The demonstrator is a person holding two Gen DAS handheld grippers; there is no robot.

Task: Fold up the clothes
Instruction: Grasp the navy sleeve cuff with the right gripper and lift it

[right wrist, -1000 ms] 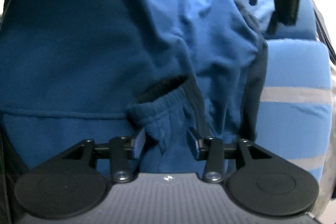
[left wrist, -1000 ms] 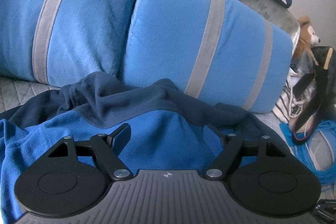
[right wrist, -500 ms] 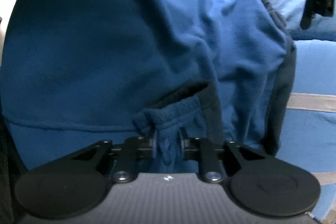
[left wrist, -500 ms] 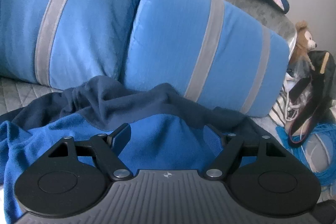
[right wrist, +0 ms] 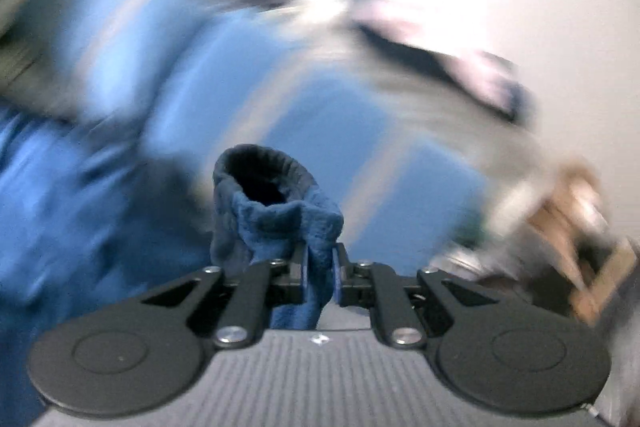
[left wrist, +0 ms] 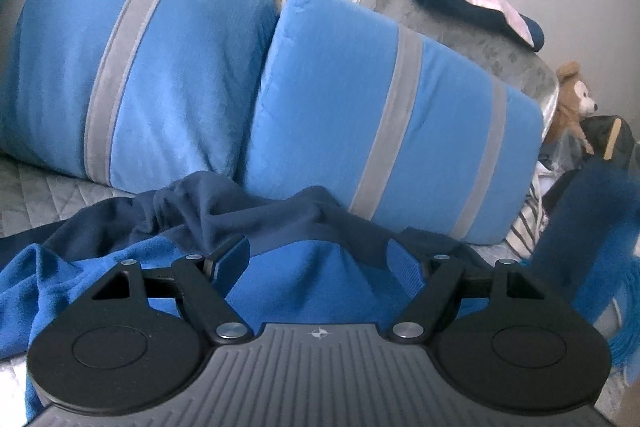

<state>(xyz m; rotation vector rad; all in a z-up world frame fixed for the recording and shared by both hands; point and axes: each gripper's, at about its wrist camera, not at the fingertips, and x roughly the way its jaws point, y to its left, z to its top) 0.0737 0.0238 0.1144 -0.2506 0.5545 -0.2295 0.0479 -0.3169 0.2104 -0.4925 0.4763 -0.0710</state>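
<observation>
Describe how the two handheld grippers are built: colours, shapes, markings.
Both look alike. The left gripper and right gripper each have a grey ribbed body with a small compass-like mark, two black round discs at the sides, black linkage arms on silver rivets, and blue pads inside the fingers. No cables or sleeves show.

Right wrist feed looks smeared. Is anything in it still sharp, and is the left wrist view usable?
Right wrist view: background heavily motion-blurred, upper part washed out by glare; only the right gripper and the blue sleeve cuff pinched in it stay sharp. Left wrist view: crisp, evenly lit, fisheye-bowed at the edges; open left gripper over the blue garment, striped pillows clear.
</observation>
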